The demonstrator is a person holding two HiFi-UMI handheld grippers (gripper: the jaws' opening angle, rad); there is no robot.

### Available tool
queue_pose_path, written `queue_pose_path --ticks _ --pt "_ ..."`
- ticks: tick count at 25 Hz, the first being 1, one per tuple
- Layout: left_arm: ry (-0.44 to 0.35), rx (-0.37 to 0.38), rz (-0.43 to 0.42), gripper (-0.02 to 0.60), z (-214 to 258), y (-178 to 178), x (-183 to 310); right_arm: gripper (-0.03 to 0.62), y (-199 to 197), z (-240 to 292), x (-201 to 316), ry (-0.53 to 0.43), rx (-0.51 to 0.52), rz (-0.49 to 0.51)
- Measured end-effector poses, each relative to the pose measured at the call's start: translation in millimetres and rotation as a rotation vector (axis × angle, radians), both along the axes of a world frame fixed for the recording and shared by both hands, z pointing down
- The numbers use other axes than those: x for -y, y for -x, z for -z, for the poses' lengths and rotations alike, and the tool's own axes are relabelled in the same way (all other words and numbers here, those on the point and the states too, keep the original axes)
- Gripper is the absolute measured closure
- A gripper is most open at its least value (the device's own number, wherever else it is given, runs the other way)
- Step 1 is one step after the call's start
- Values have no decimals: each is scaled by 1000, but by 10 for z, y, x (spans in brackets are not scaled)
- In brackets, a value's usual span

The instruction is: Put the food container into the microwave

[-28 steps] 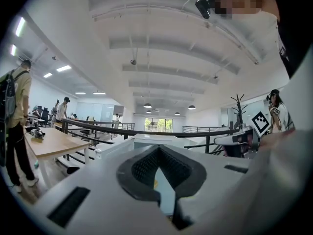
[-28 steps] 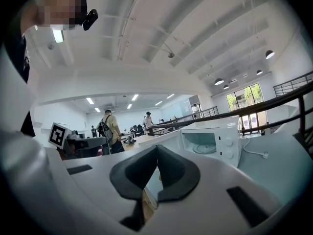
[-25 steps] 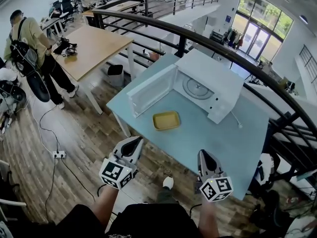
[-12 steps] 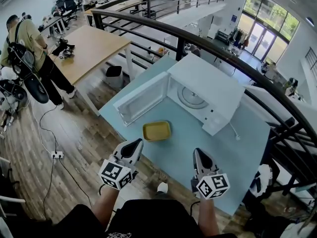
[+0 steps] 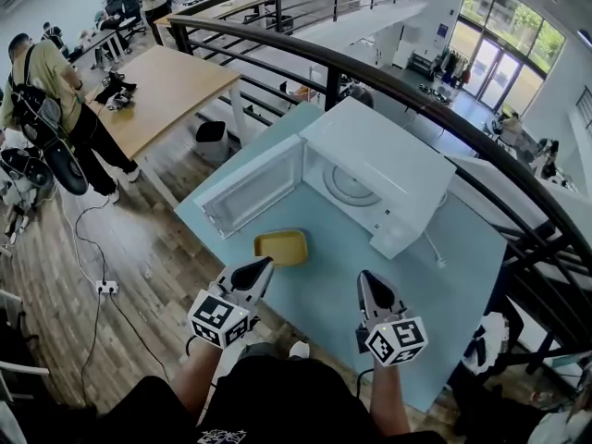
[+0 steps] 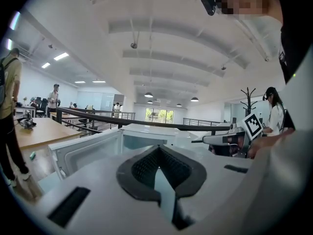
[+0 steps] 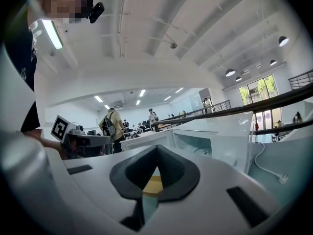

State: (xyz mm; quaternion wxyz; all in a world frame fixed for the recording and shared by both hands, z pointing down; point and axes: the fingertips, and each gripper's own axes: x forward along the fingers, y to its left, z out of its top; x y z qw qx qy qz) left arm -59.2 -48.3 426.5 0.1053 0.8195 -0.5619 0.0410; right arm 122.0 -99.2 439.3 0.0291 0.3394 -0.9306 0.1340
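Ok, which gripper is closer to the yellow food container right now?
Left. The left gripper points at the food container from just short of its near edge; the right gripper is well off to the container's right.

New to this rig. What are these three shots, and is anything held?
No robot: a person holds a two-jaw gripper in each hand. The head view looks down from the person's head; each gripper view rides on its gripper, looking along the jaws. The left gripper and right gripper hover at the near edge of the blue table, jaws together, empty. On it stand a white microwave, door open, and a yellow food container before it.
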Motion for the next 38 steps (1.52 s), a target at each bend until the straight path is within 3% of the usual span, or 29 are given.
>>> queue_pose_path --ticks 10,17,28,38 --pt "20 -25 -10 575 -106 -38 148 588 88 -49 42 24 34 33" --pt "93 -64 -49 575 -369 50 264 588 336 -255 104 46 38 49" --pt "287 -213 -9 575 -1201 663 534 588 924 -721 240 77 -86 99" --pt "521 -382 24 575 -2118 1088 554 588 1294 -1108 400 135 -157 111"
